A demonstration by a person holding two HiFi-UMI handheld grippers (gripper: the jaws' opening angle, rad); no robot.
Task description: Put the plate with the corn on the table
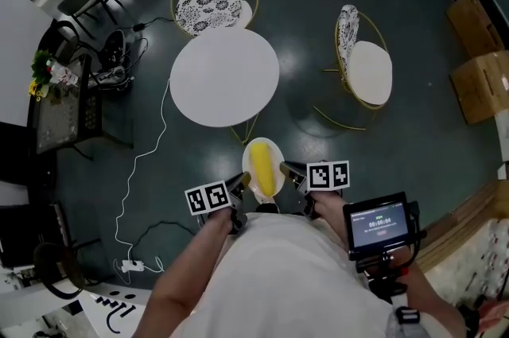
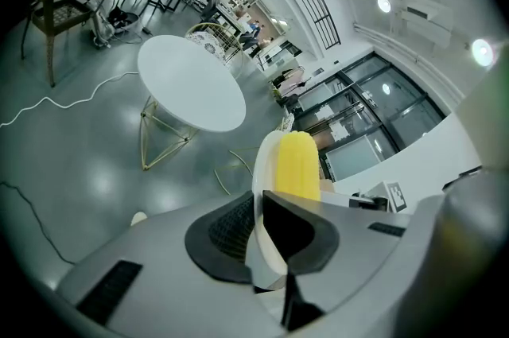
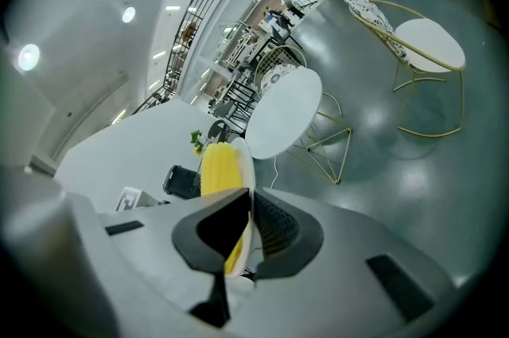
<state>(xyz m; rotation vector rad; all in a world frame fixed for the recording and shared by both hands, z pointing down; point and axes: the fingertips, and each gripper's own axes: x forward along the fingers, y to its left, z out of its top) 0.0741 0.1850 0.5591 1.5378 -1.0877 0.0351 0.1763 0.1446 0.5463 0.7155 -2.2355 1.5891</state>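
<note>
Hardly anything can be read here. In the head view, the small screen (image 1: pixel 380 223) on the handle at the person's right shows a short green line above a row of light digits set out like a timer with colons, but the figures are too small to tell apart. The cube (image 1: pixel 208 198) on the left gripper (image 1: pixel 241 182) and the cube (image 1: pixel 328 175) on the right gripper (image 1: pixel 288 169) carry black-and-white square marker patterns, with no letters or numbers. A white sheet (image 1: pixel 135 316) on the floor at the lower left bears a few thick black strokes that form no legible word. Neither gripper view shows any legible print
</note>
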